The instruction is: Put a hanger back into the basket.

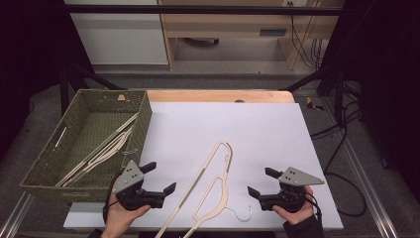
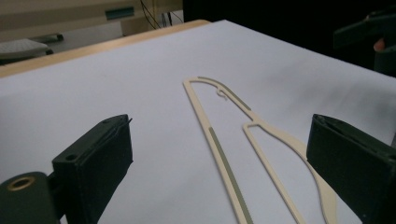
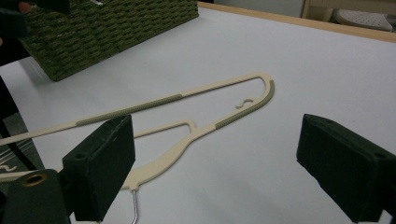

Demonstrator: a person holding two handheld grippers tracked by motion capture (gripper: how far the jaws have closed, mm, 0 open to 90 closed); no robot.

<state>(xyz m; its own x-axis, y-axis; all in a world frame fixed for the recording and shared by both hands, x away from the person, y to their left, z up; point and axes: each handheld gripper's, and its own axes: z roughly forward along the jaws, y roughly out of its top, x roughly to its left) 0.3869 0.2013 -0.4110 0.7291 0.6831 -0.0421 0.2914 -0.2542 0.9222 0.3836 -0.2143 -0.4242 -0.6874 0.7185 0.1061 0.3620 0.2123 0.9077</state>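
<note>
A cream plastic hanger [image 1: 204,167] with a metal hook [image 1: 243,216] lies flat on the white board [image 1: 257,129], between my two grippers. My left gripper [image 1: 162,177] is held just left of it, open, with nothing between its jaws. In the left gripper view the hanger [image 2: 219,140] lies on the board ahead of the open left gripper [image 2: 222,128]. My right gripper [image 1: 258,181] is just right of the hanger, open and holding nothing. The right gripper view looks past the open right gripper [image 3: 217,133] at the hanger [image 3: 140,108].
A green woven basket [image 1: 143,119] stands at the board's left edge with more cream hangers [image 1: 106,148] lying inside. Its wall [image 3: 116,28] shows far left in the right gripper view. A wooden table edge [image 1: 218,95] runs behind the board. Cables hang at the right.
</note>
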